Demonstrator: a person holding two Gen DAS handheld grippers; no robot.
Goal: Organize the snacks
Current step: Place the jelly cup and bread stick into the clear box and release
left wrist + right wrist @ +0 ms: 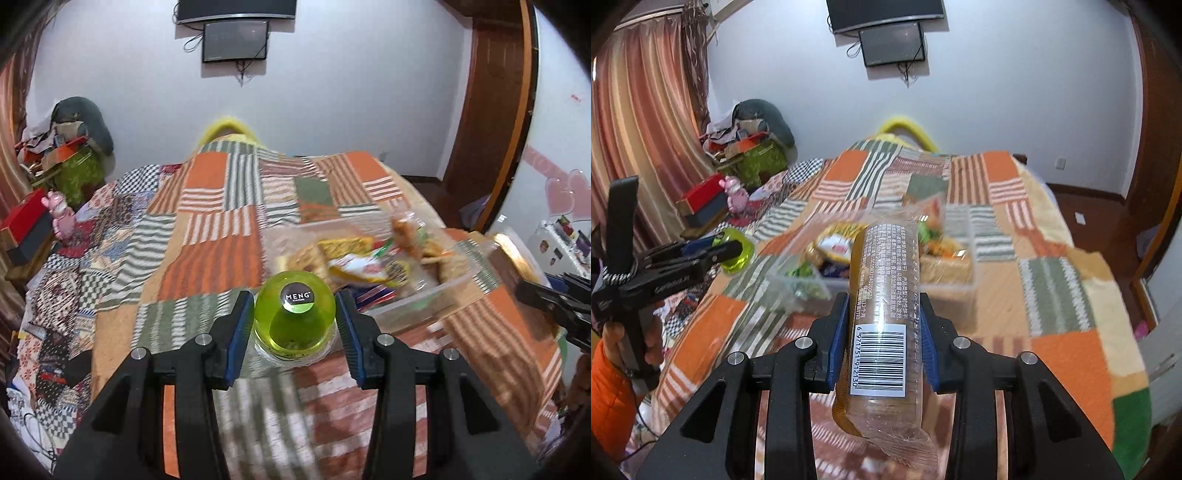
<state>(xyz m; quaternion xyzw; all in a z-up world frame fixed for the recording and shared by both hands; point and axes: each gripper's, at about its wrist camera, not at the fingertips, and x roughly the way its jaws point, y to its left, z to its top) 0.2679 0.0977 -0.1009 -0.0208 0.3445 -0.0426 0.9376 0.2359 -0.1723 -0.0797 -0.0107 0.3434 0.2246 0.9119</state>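
Observation:
My left gripper (pixel 294 317) is shut on a green jelly cup (pixel 295 317) with a black "MENG" label, held above the patchwork bedspread (pixel 207 221). It also shows in the right wrist view (pixel 733 251) at the left. My right gripper (pixel 884 332) is shut on a clear-wrapped biscuit roll (pixel 886 310) with a barcode, pointing toward a clear plastic bin (pixel 960 291) that holds several snack packets. The bin (pixel 417 299) lies just right of and beyond the jelly cup. The right gripper's tip (pixel 546 295) shows at the right edge of the left wrist view.
A red box (pixel 701 201) and a pink toy (pixel 735 194) lie at the bed's left side. A pile of bags and clothes (pixel 753 147) stands in the far left corner by curtains. A wooden door frame (pixel 491 129) is at the right.

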